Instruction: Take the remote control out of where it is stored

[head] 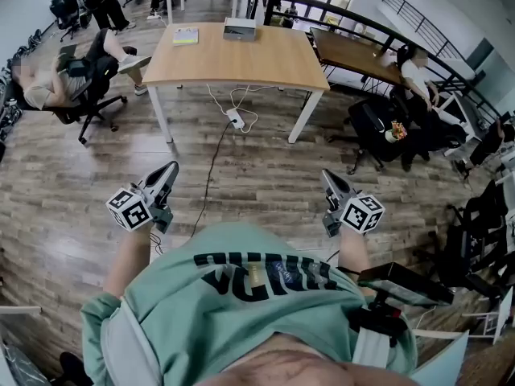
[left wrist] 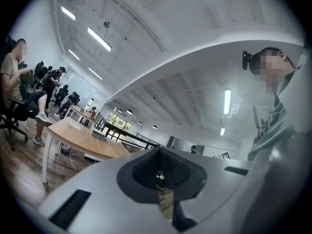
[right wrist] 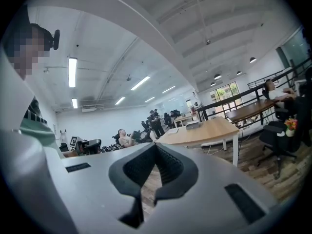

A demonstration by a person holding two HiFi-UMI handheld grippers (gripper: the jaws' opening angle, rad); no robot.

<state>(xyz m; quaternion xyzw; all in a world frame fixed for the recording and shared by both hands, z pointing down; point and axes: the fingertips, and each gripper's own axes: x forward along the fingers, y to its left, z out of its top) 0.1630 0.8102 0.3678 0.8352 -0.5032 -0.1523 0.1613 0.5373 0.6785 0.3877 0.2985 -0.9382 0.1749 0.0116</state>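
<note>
Standing well short of far table (head: 265, 59); holding left gripper (head: 169, 170) and right gripper (head: 327, 177) level at waist, aimed that way. Judged a carry posture, nothing within reach yet. Both closed tight, jaws meeting, gripping and touching nothing. No remote in sight; possibly inside grey box (head: 240, 28) on table, cannot tell.

Green shirt (head: 229, 312) has dark print, upside down, can't read; no other legible txt.

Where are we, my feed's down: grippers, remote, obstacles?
Left gripper and right gripper shut, empty. Remote not in sight. Table ahead, apart from both; cable on floor between.
</note>
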